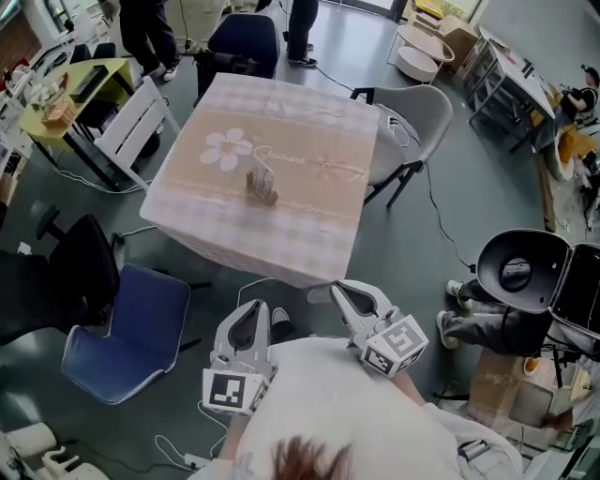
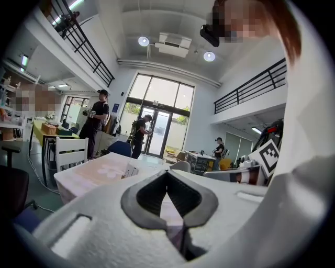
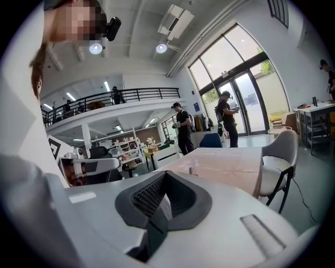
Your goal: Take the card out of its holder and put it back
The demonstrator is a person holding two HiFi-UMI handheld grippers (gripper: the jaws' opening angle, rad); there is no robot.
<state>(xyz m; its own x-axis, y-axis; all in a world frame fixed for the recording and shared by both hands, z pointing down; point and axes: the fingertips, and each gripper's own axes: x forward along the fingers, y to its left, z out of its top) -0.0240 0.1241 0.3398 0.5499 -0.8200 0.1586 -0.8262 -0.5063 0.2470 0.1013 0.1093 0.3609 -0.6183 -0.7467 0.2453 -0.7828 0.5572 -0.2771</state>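
The card holder [image 1: 262,183], a small upright stand with a pale card in it, sits near the middle of a table [image 1: 309,234] covered by a pink checked cloth with a white flower print. In the left gripper view the card holder [image 2: 131,170] shows far off on the table, and in the right gripper view the card holder [image 3: 191,168] is a tiny shape. My left gripper [image 1: 247,309] and right gripper [image 1: 339,291] are held close to the person's chest, well short of the table's near edge. The left gripper [image 2: 167,172] and right gripper [image 3: 165,175] are both shut and hold nothing.
Chairs ring the table: a grey one [image 1: 412,122] at the right, a blue one [image 1: 131,337] at the near left, a white slatted one [image 1: 136,127] at the left, a dark blue one [image 1: 244,42] at the far side. Cables cross the floor. People [image 1: 150,28] stand beyond.
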